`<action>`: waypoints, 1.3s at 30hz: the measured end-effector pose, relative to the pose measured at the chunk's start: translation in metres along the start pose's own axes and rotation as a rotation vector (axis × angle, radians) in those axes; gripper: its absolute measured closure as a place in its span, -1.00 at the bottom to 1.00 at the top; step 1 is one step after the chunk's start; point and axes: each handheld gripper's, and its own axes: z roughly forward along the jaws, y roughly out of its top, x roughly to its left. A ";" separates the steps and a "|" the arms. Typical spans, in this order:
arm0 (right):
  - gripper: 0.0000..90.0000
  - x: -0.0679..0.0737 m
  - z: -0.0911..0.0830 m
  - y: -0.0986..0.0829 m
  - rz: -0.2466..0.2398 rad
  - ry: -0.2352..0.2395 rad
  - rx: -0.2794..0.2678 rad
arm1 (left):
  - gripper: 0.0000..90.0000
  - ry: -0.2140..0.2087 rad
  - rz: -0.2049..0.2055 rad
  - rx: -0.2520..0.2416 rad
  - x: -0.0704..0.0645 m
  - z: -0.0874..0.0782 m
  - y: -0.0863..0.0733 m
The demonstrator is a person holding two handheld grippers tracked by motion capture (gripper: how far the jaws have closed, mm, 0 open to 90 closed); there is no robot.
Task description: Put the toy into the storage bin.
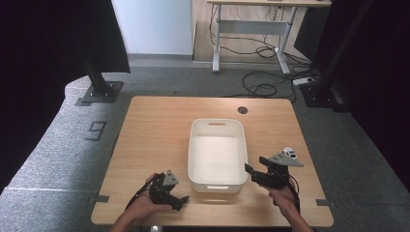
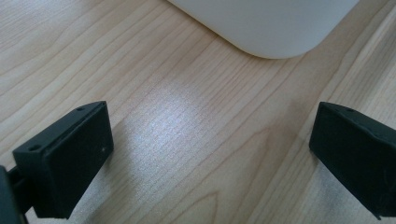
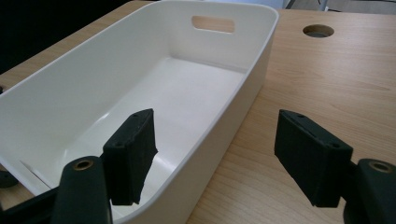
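white bin [image 2: 266, 28] cropped by top edge, left claw [image 2: 212, 154] tips cropped

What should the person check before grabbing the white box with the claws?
1. Left claw open: ok, its jaws stand wide apart over bare wood in the left gripper view.
2. Right claw open: ok, one jaw hangs over the inside of the white rectangular plastic bin, the other over the light wooden table, with the bin's long wall between them.
3. Bin empty: ok, nothing lies inside it.
4. Bin sitting flat on the table: ok.
5. Left claw lined up on the bin: not ok, it is beside the bin's near corner, not around a wall.
6. Handle slot free: ok.
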 end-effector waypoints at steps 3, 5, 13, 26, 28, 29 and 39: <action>-0.35 -0.004 -0.002 0.000 0.002 -0.006 -0.002 | -1.00 0.000 0.000 0.001 0.000 0.000 0.000; -0.36 -0.006 -0.003 0.000 0.002 -0.005 -0.003 | -1.00 0.001 -0.001 0.001 0.000 0.000 0.000; -0.36 -0.012 -0.007 0.001 0.005 -0.009 -0.008 | -1.00 0.000 0.000 0.001 0.000 0.000 0.000; -0.34 -0.024 -0.014 0.002 0.017 -0.027 -0.013 | -1.00 0.001 -0.001 0.003 0.000 0.000 0.000; -0.34 -0.026 -0.014 0.001 0.021 -0.032 -0.011 | -1.00 0.002 -0.001 0.003 0.000 0.000 0.000; -0.33 -0.030 -0.015 0.001 0.027 -0.041 -0.010 | -1.00 0.002 -0.001 0.003 0.000 0.000 0.000; -0.32 -0.051 -0.016 -0.005 0.061 -0.087 0.011 | -1.00 0.001 -0.001 0.004 0.000 0.000 0.000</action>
